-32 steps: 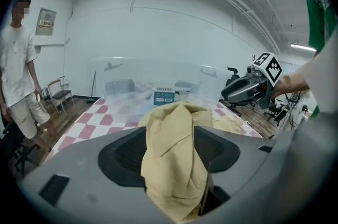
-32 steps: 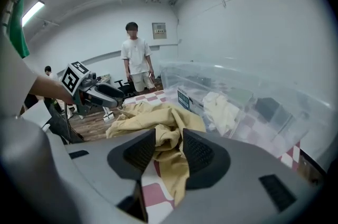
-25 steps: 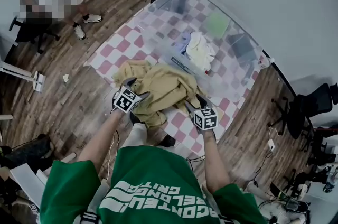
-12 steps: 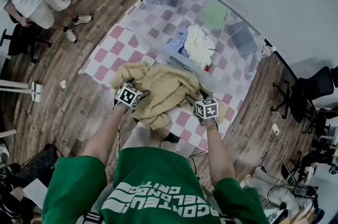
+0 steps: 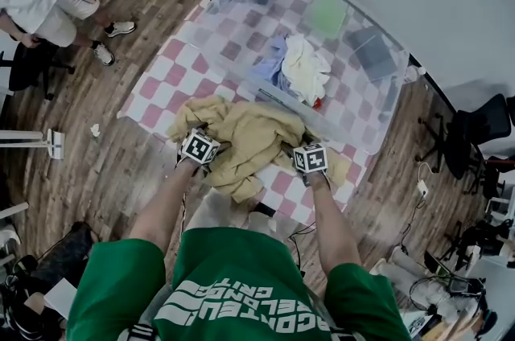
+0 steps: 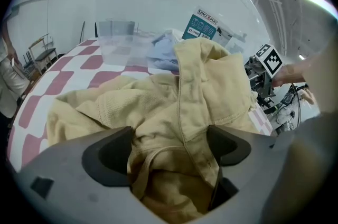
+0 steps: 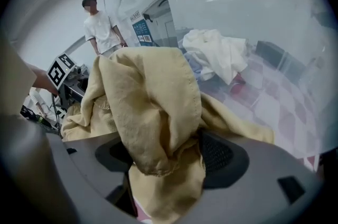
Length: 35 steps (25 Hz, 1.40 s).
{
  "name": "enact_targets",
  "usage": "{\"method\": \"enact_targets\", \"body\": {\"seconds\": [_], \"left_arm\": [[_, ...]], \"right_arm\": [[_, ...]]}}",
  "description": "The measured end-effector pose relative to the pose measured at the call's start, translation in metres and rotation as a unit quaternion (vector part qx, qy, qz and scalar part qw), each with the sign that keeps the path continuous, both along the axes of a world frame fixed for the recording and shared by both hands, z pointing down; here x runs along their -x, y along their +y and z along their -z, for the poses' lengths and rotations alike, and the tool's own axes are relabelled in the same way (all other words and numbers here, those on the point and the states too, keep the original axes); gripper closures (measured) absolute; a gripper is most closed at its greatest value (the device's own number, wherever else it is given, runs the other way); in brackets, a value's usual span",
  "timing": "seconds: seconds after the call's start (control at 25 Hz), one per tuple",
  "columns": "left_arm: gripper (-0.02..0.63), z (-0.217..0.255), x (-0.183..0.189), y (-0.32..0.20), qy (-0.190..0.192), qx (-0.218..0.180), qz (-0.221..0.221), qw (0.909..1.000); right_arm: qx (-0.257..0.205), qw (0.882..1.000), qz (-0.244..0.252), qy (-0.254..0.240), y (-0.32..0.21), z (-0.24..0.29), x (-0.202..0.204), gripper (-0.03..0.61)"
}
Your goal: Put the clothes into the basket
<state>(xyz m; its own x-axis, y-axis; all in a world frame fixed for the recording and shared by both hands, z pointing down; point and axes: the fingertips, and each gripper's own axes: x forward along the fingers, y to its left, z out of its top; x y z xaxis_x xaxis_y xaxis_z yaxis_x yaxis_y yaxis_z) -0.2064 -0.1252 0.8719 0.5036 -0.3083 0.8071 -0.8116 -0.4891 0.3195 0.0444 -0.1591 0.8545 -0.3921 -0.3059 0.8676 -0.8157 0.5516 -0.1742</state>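
Two grippers, left gripper [image 6: 169, 150] and right gripper [image 7: 165, 157]: jaws apart, having just been opening, with tan garment [image 5: 249, 140] slack between both pairs. Clear basket [image 5: 283, 100] sits just beyond the jaws. Advice: bite thick folds, then lift both ends over the near wall.
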Motion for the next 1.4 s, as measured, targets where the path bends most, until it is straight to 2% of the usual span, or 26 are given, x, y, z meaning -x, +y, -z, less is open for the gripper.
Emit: {"method": "enact_targets", "body": {"seconds": [0.28,0.44,0.64,0.8,0.88,1.08,1.2,1.4], "left_arm": [[0.178,-0.001,-0.001,0.0,-0.003,0.018,0.013,0.9998],[0.219,-0.001,-0.004,0.004,0.004,0.031,0.022,0.9992],[0.301,0.005,-0.007,0.007,0.022,0.044,0.037,0.9981],[0.416,0.012,-0.009,0.008,0.036,0.046,0.05,0.997],[0.48,0.016,-0.013,0.011,0.053,0.05,0.061,0.9955],[0.565,0.03,-0.026,0.016,0.103,0.056,0.084,0.9895],[0.574,0.042,-0.038,0.022,0.146,0.053,0.086,0.9841],[0.58,0.073,-0.077,0.027,0.217,0.018,0.062,0.974]], "right_arm": [[0.013,1.0,-0.018,-0.015,0.001,-0.012,0.003,0.247],[0.018,0.999,-0.019,-0.023,0.006,-0.016,0.009,0.322],[0.015,0.999,-0.011,-0.028,0.013,-0.014,0.017,0.411],[0.007,1.0,-0.005,-0.022,0.015,-0.011,0.022,0.454],[0.004,1.0,-0.001,-0.02,0.017,-0.008,0.024,0.474],[-0.006,0.999,0.013,-0.034,0.019,0.003,0.033,0.497],[-0.015,0.998,0.034,-0.05,0.023,0.014,0.048,0.5],[-0.031,0.995,0.064,-0.068,0.034,0.029,0.073,0.502]]}}
